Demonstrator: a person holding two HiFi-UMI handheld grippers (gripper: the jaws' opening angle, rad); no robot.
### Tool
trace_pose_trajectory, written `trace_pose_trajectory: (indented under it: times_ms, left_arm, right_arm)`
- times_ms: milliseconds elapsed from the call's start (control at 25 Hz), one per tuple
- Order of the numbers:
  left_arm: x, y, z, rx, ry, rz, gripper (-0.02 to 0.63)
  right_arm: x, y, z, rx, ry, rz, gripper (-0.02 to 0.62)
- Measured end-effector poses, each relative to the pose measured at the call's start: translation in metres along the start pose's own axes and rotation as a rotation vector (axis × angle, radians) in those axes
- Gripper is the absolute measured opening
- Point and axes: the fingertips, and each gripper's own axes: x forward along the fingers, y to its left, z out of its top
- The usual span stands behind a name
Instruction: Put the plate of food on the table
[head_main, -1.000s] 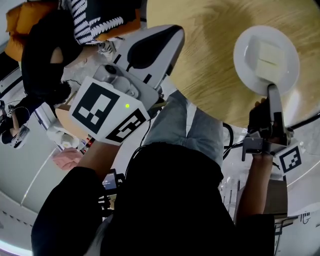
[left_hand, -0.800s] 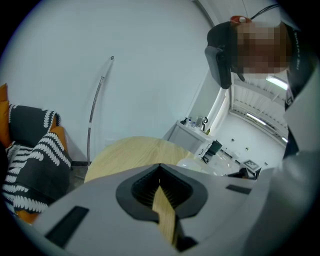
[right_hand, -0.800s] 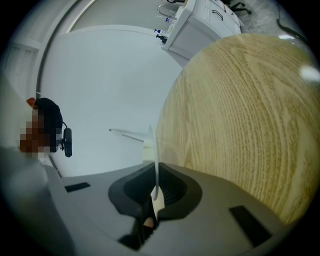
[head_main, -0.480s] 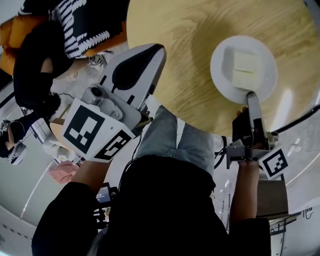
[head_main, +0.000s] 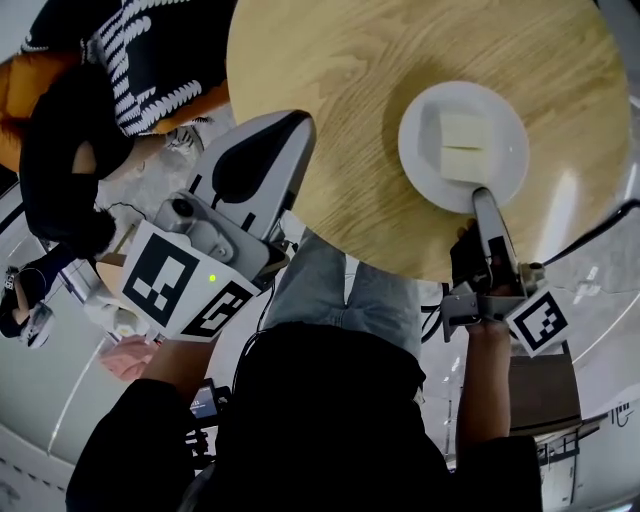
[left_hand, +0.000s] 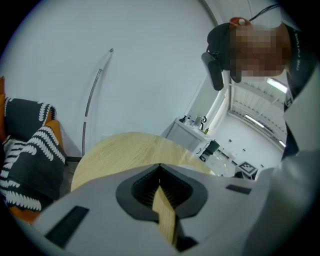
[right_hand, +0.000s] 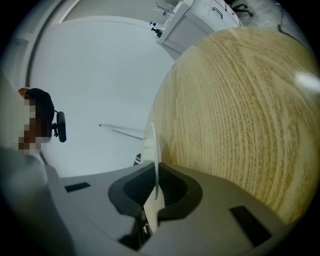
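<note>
Head view, right tongs (head_main: 483, 196) clamping plate (head_main: 424, 150), table (head_main: 320, 70)

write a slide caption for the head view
Right tongs grip the rim of a plate of food at a round wooden table.

The plate (head_main: 416, 152) is white, the food (head_main: 462, 133) pale yellow, the table (head_main: 330, 80) light wood-grain; a black-and-white patterned cushion (head_main: 150, 45) lies on an orange sofa (head_main: 45, 75).

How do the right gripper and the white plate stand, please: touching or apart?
Touching. The right gripper view shows the right gripper with its jaws closed on the rim of the white plate, which runs edge-on between them.
</note>
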Motion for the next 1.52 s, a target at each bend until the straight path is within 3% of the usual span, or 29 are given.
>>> trace_pose_trajectory:
  times_ms: [760, 1240, 1520]
  left_arm:
    - [0.0, -0.003, 0.003, -0.031, 0.008, 0.01, 0.008]
    - [0.001, -0.001, 0.004, -0.02, 0.008, 0.009, 0.007]
    - [-0.003, 0.001, 0.004, -0.025, 0.011, 0.02, 0.008]
  right_arm:
    - [0.015, -0.001, -0.01, 0.038, 0.093, -0.045, 0.017]
    - [0.013, -0.015, -0.01, -0.067, 0.174, -0.266, 0.037]
    - [0.012, -0.014, -0.005, -0.201, 0.212, -0.366, 0.057]
